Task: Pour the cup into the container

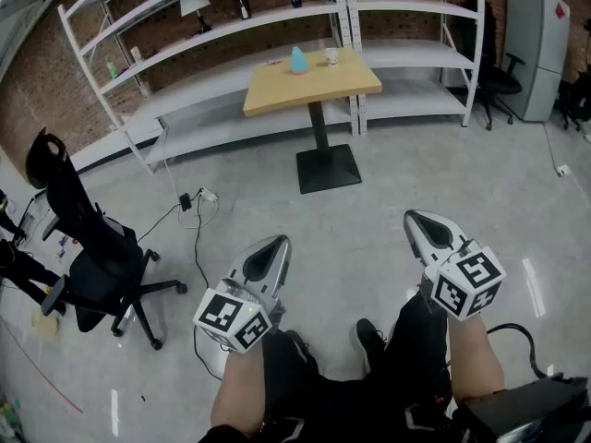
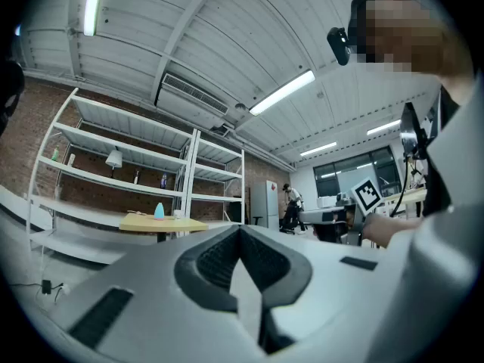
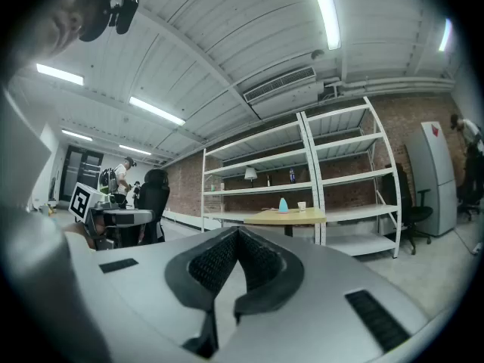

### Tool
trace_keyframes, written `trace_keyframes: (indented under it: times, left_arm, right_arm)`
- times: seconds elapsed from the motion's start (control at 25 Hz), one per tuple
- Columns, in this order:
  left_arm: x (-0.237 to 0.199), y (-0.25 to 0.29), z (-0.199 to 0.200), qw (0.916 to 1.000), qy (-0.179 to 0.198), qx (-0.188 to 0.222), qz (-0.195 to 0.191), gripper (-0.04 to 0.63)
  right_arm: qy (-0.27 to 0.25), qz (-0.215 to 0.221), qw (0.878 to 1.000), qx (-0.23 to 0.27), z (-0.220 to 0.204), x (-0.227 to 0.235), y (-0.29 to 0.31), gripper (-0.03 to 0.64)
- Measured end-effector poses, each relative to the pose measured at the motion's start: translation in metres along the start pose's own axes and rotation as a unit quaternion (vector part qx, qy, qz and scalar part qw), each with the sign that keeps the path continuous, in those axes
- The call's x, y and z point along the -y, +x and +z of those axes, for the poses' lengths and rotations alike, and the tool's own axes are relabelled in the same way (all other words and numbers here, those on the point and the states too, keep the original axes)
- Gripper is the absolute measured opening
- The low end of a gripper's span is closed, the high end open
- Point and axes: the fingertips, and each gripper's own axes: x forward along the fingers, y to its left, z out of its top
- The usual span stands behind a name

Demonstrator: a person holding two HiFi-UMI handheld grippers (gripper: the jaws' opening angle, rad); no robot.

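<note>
Nearest, low over the legs: left gripper (image 1: pixel 273 245), jaws pressed together on nothing; right gripper (image 1: pixel 418 219), likewise clenched and empty. Farther off, from the left: black office chair (image 1: pixel 90 258); wooden table (image 1: pixel 314 89) before white shelving (image 1: pixel 416 55), bearing blue container (image 1: pixel 299 60) and, just right of it, white cup (image 1: pixel 331 56); grey fridge (image 1: pixel 538 49).

Tan table (image 1: pixel 314 86); turquoise container (image 1: pixel 299 60); white cup (image 1: pixel 331 56); black chair (image 1: pixel 92 257).
</note>
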Motion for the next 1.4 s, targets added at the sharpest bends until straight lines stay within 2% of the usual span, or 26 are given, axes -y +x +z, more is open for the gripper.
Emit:
trace_keyframes:
  times: [0.2,0.64,1.04,1.4]
  left_arm:
    - [0.001,0.0,0.002,0.9998,0.013,-0.01,0.005,-0.008]
    - [0.016,0.005,0.002,0.9998,0.004,-0.012,-0.014,-0.008]
    - [0.015,0.006,-0.002,0.9998,0.0,-0.012,-0.013,-0.008]
    - [-0.019,0.039,-0.031,0.9989,-0.028,-0.025,-0.028,-0.008]
  right_arm:
    - [-0.004,-0.006,1.0,-0.001,0.003,0.003,-0.004,0.0]
    - [-0.003,-0.006,1.0,-0.01,0.001,0.002,-0.003,0.0]
    - [0.01,0.002,1.0,-0.003,0.003,-0.004,-0.005,0.0]
    - [0.018,-0.011,1.0,-0.021,-0.022,0.009,0.025,0.0]
